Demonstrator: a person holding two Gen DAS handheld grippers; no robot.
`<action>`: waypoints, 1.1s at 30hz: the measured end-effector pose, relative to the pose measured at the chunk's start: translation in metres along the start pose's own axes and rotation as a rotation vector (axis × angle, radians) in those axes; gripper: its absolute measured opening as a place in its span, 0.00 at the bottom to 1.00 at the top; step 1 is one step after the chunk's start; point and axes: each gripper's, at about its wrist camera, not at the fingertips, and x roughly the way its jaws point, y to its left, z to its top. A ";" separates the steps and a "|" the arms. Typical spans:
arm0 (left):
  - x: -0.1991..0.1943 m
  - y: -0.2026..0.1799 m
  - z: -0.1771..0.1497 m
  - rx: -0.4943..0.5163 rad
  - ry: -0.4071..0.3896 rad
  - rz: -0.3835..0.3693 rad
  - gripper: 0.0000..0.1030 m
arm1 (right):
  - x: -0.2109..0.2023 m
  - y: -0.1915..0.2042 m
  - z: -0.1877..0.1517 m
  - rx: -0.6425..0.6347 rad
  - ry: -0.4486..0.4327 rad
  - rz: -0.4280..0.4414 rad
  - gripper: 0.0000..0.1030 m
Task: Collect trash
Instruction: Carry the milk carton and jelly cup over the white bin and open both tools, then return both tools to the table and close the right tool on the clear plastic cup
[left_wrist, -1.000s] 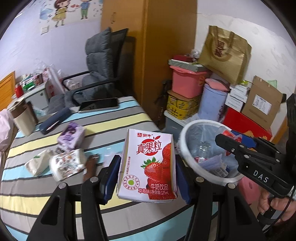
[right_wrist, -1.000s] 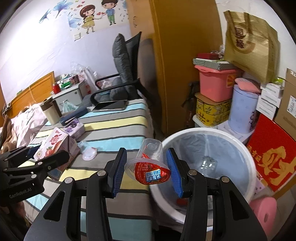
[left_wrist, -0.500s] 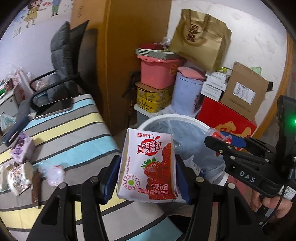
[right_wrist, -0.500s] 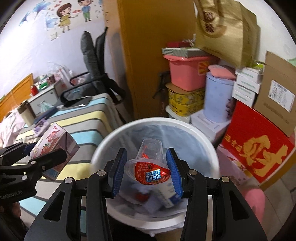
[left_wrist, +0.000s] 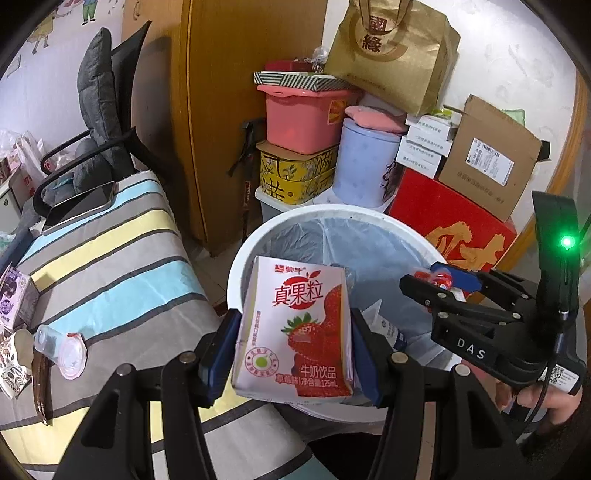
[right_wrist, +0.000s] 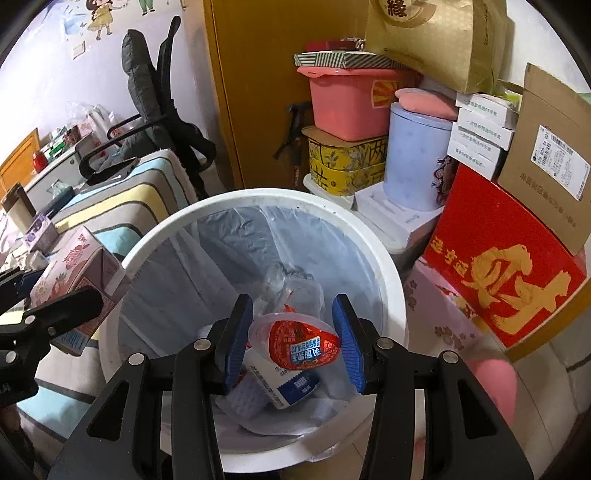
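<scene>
Trash bin (right_wrist: 384, 258) stands on the floor beside the striped bed (left_wrist: 110, 258) — two hand-held grippers over it: left (left_wrist: 291, 354) clamps one milk carton (left_wrist: 295, 328), right (right_wrist: 291, 343) one cup (right_wrist: 295, 343).

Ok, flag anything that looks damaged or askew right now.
The plastic cup in the right gripper is squashed and lies sideways between the pads. The milk carton in the left gripper looks intact and upright.

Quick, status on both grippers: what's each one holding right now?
Left gripper: shut on the strawberry milk carton.
Right gripper: shut on the small plastic cup, over the white bin.
</scene>
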 end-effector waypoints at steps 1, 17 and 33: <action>0.000 0.000 0.000 0.000 0.000 0.000 0.58 | 0.000 0.000 0.000 -0.004 -0.001 -0.002 0.46; -0.022 0.014 0.000 -0.031 -0.049 0.014 0.69 | -0.012 0.006 0.005 0.027 -0.061 -0.006 0.62; -0.073 0.063 -0.020 -0.122 -0.132 0.100 0.71 | -0.040 0.046 0.009 -0.010 -0.148 0.065 0.62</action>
